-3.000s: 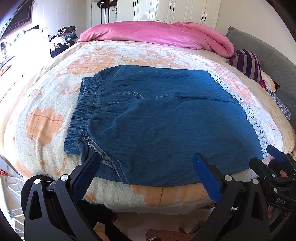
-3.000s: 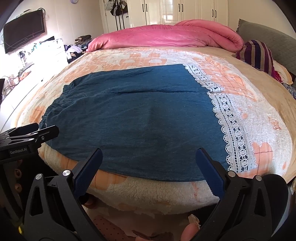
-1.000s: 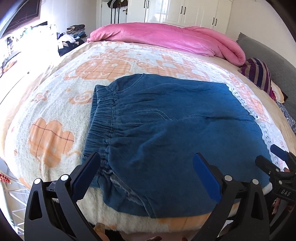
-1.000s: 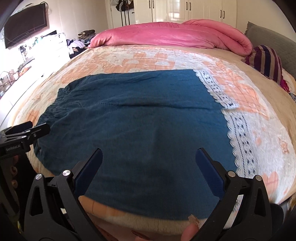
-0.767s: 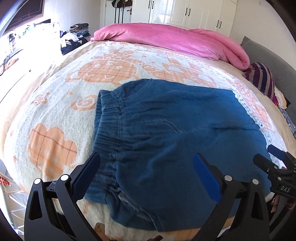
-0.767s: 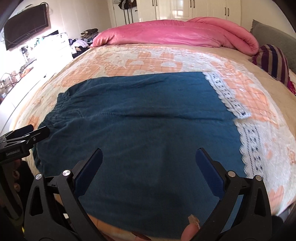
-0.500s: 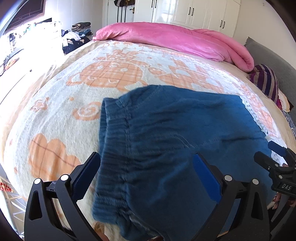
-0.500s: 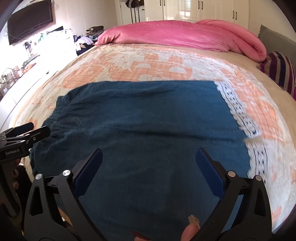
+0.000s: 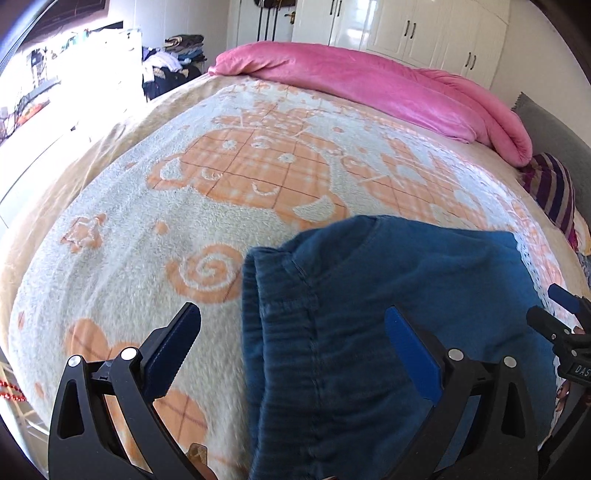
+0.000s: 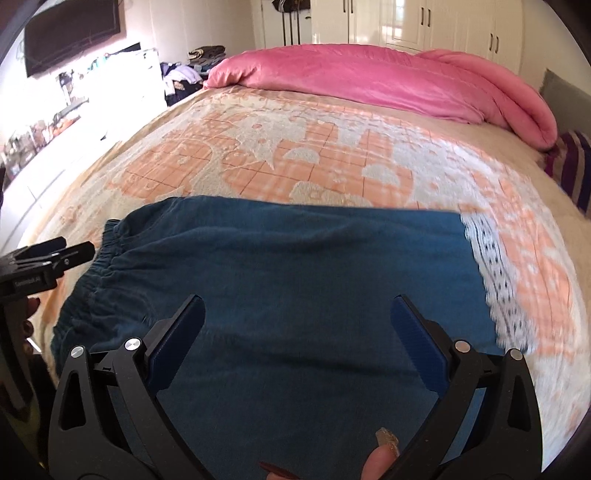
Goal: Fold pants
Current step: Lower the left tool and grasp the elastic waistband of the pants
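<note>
The blue denim pants [image 9: 388, 306] are lying spread flat on the bed's blanket [image 9: 155, 229], which is cream with orange plaid figures. In the left wrist view they are filling the lower right of the frame, with the gathered elastic waistband [image 9: 258, 314] running down the centre toward the bottom edge. In the right wrist view the pants [image 10: 295, 266] are stretching across the middle and lower part of the frame, the waistband [image 10: 92, 273] sitting at the left and a white lace hem [image 10: 491, 266] running down the right side.

The left gripper [image 9: 291, 343] is hovering just above the waistband with its blue-padded fingers [image 9: 173, 347] spread wide and grasping nothing; the left finger is sitting over bare blanket, the right one over denim. The right gripper [image 10: 295, 328] is hovering over the middle of the pants, its fingers [image 10: 413, 339] likewise released and holding nothing. Whether either is touching the cloth cannot be told. A fingertip [image 10: 378, 463] of the person's hand is showing at the bottom edge of the right view.

A rolled pink duvet [image 9: 369, 88] is lying across the far end of the bed in the upper part of both frames, with a striped pillow [image 9: 554, 188] at the right edge and white wardrobe doors [image 10: 443, 22] standing behind.
</note>
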The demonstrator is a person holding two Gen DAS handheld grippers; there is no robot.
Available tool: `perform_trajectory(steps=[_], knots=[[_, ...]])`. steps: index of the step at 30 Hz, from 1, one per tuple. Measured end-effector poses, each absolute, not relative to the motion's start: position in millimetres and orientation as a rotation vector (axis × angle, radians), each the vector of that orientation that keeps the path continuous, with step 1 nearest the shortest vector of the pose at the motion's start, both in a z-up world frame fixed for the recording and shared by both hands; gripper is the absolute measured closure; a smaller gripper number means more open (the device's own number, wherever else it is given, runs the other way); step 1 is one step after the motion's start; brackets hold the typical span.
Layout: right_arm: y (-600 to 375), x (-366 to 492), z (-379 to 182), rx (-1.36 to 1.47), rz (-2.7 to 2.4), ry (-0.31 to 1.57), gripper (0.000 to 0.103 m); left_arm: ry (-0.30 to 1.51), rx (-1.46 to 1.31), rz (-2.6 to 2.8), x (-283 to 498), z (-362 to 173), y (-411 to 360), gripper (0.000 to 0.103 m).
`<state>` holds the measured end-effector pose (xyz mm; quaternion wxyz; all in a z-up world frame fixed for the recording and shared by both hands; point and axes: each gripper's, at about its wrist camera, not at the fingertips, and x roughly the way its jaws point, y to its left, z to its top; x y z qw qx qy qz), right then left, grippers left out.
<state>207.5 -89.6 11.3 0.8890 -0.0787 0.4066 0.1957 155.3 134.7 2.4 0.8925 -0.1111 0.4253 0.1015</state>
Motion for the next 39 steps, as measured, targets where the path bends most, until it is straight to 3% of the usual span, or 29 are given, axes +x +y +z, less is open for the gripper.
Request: perform_trajectory(steps=[27,28,30,33,34,37,39], knots=[[7.4,331.5,-32.5,-0.452,0.602,0.986,0.008,0.949,-0.161,0.097,217.0,-39.6,161.7,0.006],[10.4,333.1,-35.7,-0.471,0.607,0.991,0.008,0.946,-0.162,0.092,217.1,-40.1,162.4,0.008],[17.5,334.5,-41.3,-0.52,0.614,0.988,0.008,0.944,-0.162,0.085,218.6,-42.9,164.0,0.027],[26.1,335.9,-43.6,-0.546,0.642,0.98,0.008,0.94,-0.167,0.074,219.6,-44.6,164.7,0.039],[28.7,336.1,-43.6,-0.547,0.655,0.977,0.008,0.93,-0.17,0.063,218.8,-43.4,164.0,0.052],[38.8,335.5,-44.2,-0.57,0.702,0.973,0.008,0.898,-0.198,0.032,215.0,-38.6,166.0,0.064],[43.9,331.7,-44.3,-0.599,0.718,0.948,0.008,0.875,-0.231,0.015,211.9,-35.5,170.0,0.066]])
